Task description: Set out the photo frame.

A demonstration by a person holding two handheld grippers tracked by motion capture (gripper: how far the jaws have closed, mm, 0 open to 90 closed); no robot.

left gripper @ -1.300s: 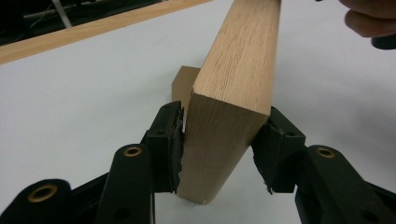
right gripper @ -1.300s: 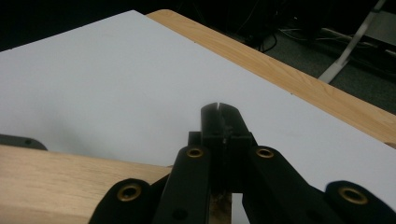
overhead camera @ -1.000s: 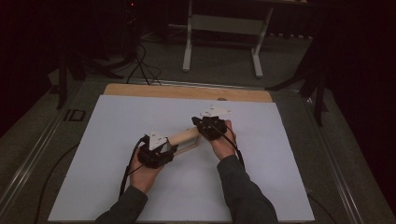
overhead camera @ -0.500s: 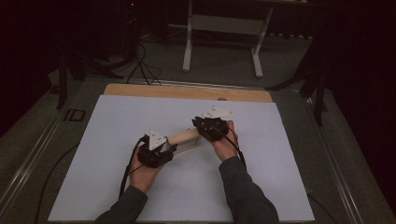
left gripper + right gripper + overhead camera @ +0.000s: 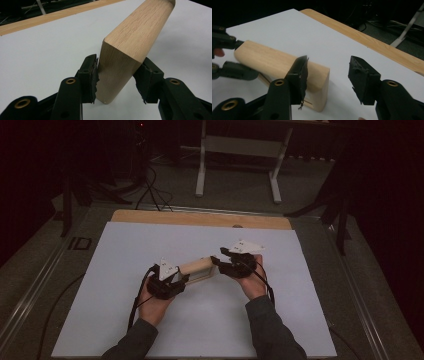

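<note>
A light wooden block (image 5: 199, 268) lies tilted across the middle of the white sheet (image 5: 125, 270). My left gripper (image 5: 184, 277) is shut on its near left end, and in the left gripper view the toothed pads (image 5: 93, 75) press both sides of the block (image 5: 130, 45). My right gripper (image 5: 217, 262) stands at the block's other end. Its jaws have just been opening. In the right gripper view the right gripper (image 5: 329, 68) is open, the block's end (image 5: 319, 80) sits by the left jaw, and neither pad presses on it.
The white sheet covers a table with a wooden strip (image 5: 200, 218) along the far edge. A white metal stand (image 5: 202, 165) and cables (image 5: 150, 185) are on the dark floor beyond. Metal rails (image 5: 45, 270) run along the table's sides.
My right gripper has let go of the block's far end, its jaws now apart, and has drawn a little to the right. The left gripper and the block have stayed put.
</note>
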